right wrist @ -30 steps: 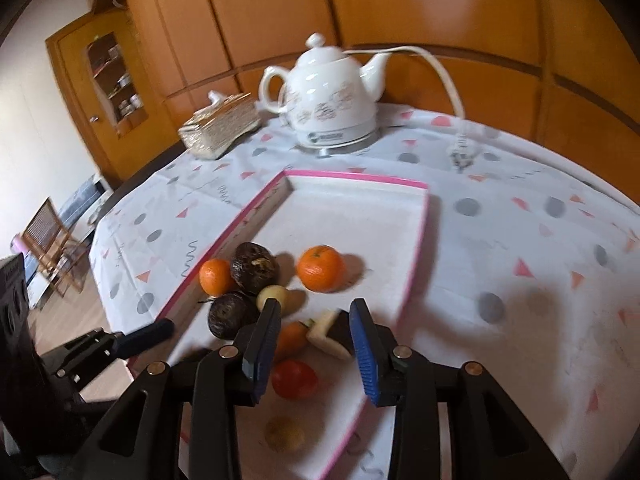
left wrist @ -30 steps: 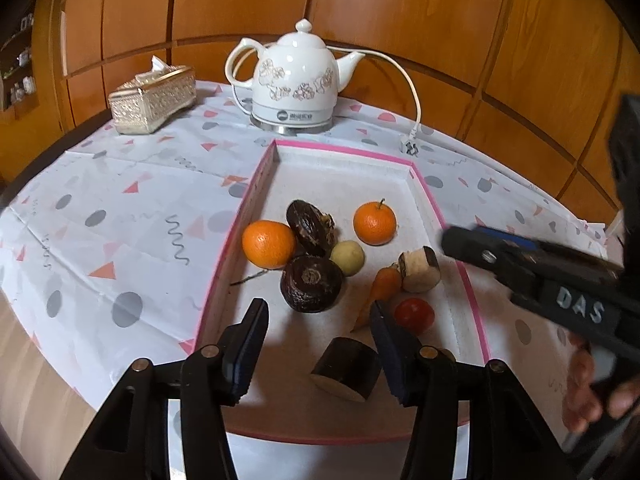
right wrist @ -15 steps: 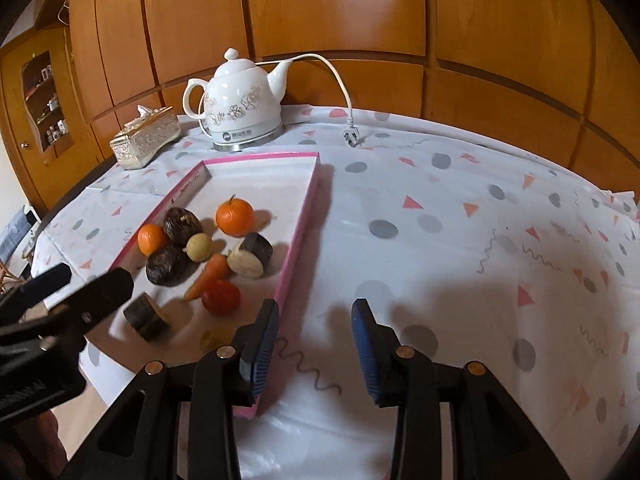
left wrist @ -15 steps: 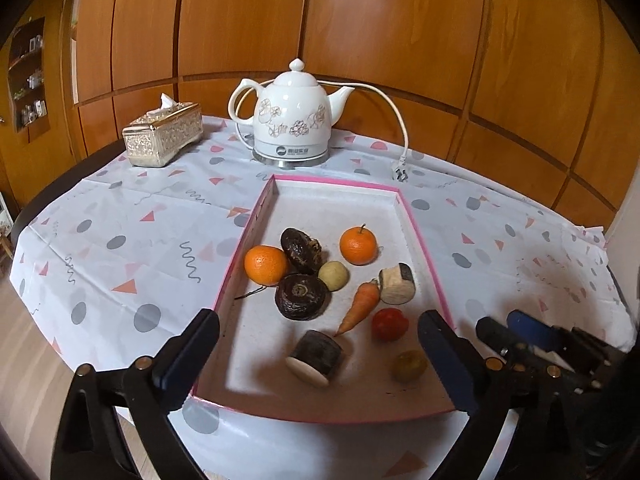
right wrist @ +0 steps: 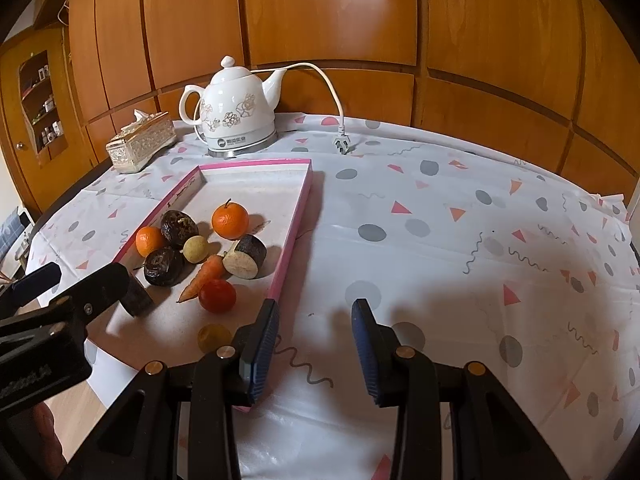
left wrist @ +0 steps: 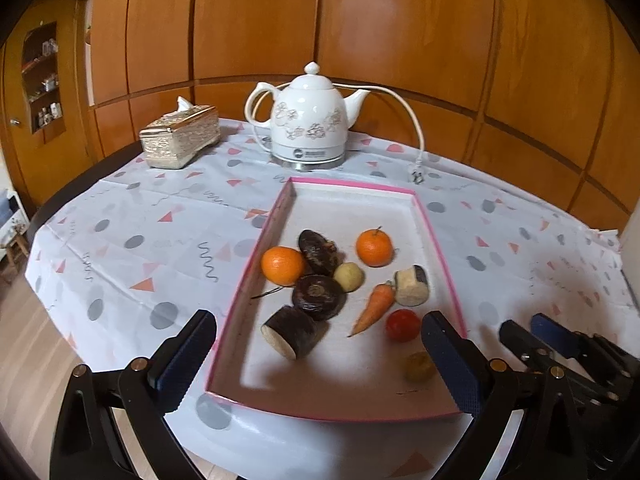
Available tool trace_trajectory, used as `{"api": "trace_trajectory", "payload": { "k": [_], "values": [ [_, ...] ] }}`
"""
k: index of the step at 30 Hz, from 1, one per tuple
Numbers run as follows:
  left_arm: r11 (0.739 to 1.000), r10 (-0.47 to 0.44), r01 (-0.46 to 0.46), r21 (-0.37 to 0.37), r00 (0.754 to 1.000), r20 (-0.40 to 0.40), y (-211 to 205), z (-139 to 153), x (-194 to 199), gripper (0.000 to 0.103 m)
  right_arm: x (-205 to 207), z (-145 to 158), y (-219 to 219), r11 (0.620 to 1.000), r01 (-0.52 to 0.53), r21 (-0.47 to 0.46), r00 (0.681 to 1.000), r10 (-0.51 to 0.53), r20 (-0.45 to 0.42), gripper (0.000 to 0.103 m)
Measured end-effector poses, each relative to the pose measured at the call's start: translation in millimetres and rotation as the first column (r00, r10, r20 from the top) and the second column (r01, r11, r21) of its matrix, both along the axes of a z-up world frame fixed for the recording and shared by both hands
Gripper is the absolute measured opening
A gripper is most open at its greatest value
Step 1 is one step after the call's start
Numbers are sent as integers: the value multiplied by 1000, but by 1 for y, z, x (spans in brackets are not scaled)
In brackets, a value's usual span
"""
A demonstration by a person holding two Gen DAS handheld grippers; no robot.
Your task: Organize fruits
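Since a second ago my left gripper [left wrist: 320, 348] has spread wide, empty; my right gripper [right wrist: 314, 336] hangs narrowly parted over cloth. Pink tray [left wrist: 440, 248] holds two oranges [left wrist: 282, 265], one carrot [left wrist: 374, 308], one tomato [left wrist: 403, 324].

Home dining room: wood-panelled walls [left wrist: 400, 40], clothed table [right wrist: 440, 240], teapot-style kettle [left wrist: 308, 120].

Left wrist view: looks forward and downward from the near edge of the tabletop [left wrist: 120, 240], close over the near end of the pink-rimmed tray [left wrist: 440, 248]. Right wrist view: same downward tilt, set further right, tray [right wrist: 298, 208] at its left. Both views share the tray, the white kettle [left wrist: 308, 124] [right wrist: 236, 116] and the wood-panelled wall.
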State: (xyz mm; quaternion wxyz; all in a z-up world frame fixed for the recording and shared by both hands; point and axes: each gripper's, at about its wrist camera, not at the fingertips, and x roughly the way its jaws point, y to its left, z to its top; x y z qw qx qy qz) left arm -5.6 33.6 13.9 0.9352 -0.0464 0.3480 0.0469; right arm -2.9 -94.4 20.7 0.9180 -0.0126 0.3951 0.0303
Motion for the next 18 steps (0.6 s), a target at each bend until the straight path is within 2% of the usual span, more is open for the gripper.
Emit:
{"api": "trace_trajectory", "payload": {
  "k": [18],
  "values": [
    [1000,10,-10,4,1000,23,2,3,-4,103,-2,3,3,1000,-12,-8,1000,12,12,38]
  ]
}}
